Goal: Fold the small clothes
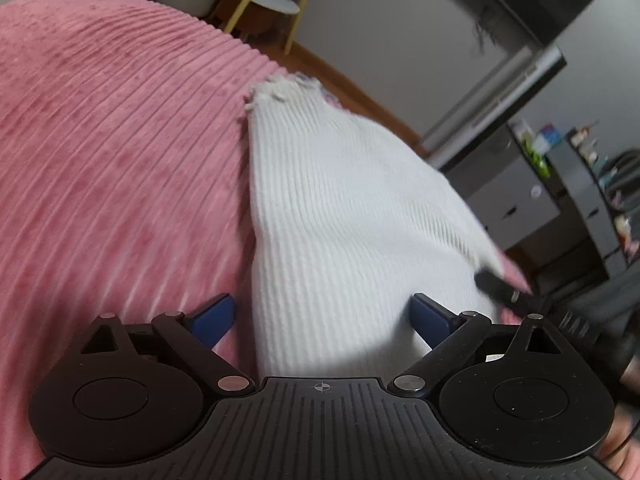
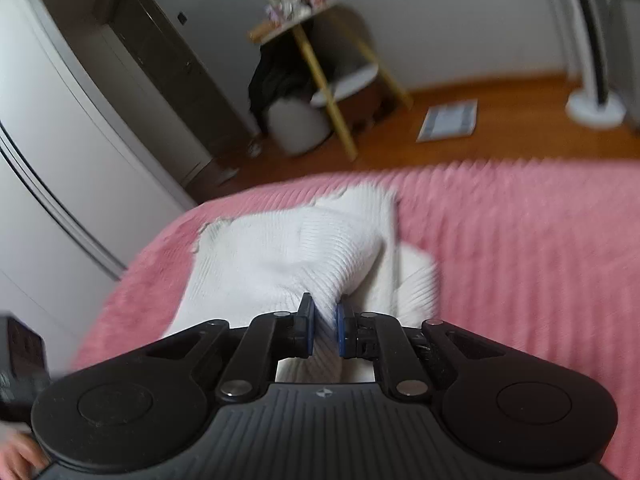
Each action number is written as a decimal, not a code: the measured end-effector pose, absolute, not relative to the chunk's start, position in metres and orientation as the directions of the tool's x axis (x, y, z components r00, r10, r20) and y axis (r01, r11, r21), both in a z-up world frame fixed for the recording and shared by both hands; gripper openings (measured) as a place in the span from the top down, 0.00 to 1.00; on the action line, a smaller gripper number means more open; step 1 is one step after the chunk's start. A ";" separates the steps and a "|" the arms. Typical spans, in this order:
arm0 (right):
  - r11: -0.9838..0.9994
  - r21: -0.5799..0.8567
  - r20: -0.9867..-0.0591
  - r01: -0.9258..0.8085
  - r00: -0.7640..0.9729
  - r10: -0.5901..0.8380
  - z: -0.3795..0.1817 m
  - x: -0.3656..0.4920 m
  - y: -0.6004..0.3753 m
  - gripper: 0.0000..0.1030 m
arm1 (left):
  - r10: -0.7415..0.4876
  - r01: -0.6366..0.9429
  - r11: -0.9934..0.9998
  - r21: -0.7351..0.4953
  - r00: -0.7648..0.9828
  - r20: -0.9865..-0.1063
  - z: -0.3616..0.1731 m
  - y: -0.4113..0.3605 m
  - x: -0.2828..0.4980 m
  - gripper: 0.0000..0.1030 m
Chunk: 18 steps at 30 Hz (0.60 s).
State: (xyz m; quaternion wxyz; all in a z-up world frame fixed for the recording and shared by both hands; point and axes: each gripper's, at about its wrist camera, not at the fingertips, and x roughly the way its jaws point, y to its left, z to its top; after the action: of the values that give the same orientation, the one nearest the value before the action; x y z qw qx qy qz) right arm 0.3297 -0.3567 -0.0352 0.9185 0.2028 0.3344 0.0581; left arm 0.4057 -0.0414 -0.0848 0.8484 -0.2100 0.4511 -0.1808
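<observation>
Right hand-held gripper (image 2: 323, 330): blue pads pinching a bunched fold of the white ribbed knit garment (image 2: 288, 256). Left hand-held gripper (image 1: 322, 316): fingers spread wide, garment (image 1: 344, 216) running between them, not clamped. Garment lies on the pink ribbed bedspread (image 1: 112, 152), frayed hem at 12 o'clock. Beyond, at 12: gold-legged side table (image 2: 320, 60). No readable writing anywhere.

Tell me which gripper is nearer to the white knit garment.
Right. The right gripper is shut on a pinched fold of the white knit garment. The left gripper is open, its fingers either side of the cloth without gripping it.
</observation>
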 end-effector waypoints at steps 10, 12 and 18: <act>0.909 0.406 -0.606 0.099 0.773 0.187 -0.043 0.320 -0.375 0.41 | -0.467 0.110 0.864 -0.492 0.542 -0.699 -0.087 -0.047 0.407 0.14; 0.893 0.438 -0.615 0.106 0.759 0.211 -0.044 0.313 -0.384 0.40 | -0.469 0.099 0.859 -0.503 0.546 -0.694 -0.086 -0.046 0.407 0.14; 0.735 0.670 -0.566 0.108 0.715 0.411 -0.065 0.317 -0.405 0.37 | -0.447 0.080 0.869 -0.489 0.551 -0.705 -0.091 -0.056 0.410 0.03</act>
State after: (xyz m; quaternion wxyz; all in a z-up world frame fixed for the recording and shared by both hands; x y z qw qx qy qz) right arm 0.3173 -0.4048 -0.0652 0.8559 0.3534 0.3670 0.0886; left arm 0.4103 -0.0563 -0.0907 0.8565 -0.2048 0.4482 -0.1539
